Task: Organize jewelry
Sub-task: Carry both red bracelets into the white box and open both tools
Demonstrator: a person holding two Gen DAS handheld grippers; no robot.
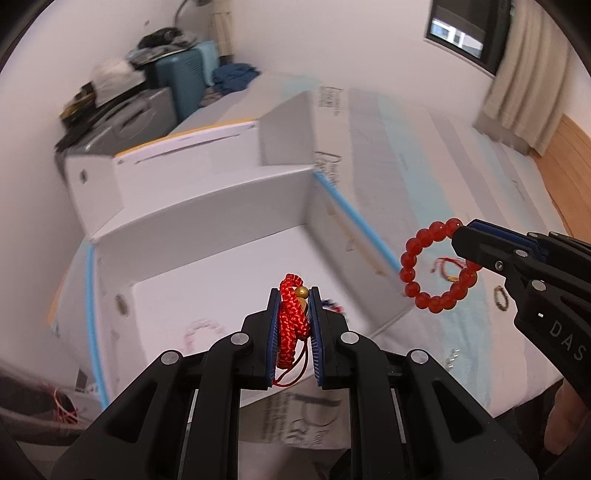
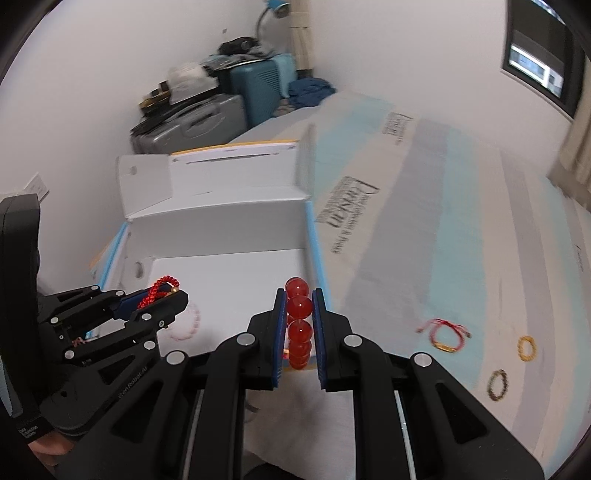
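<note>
The left gripper [image 1: 295, 325] pinches a red cord bracelet [image 1: 291, 321], the right gripper [image 2: 299, 328] a red bead bracelet [image 2: 298, 321]; next, release both into the white box [image 2: 236, 266]

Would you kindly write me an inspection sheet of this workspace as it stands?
Surface: bed with striped blue-and-white sheet, printed text on it.
Job's things: open white box on the bed, a pale pink bracelet inside; red woven cord bracelet and red bead bracelet held up; red string bracelet, gold ring bracelet and dark bead bracelet lying on the sheet.
Clutter: suitcases piled with bags in the corner.
Grippers: left tool shut on the cord bracelet; right tool shut on the bead bracelet.
Cables: thin red wires at lower left, blurred.
Surroundings: white walls, window, curtain.
</note>
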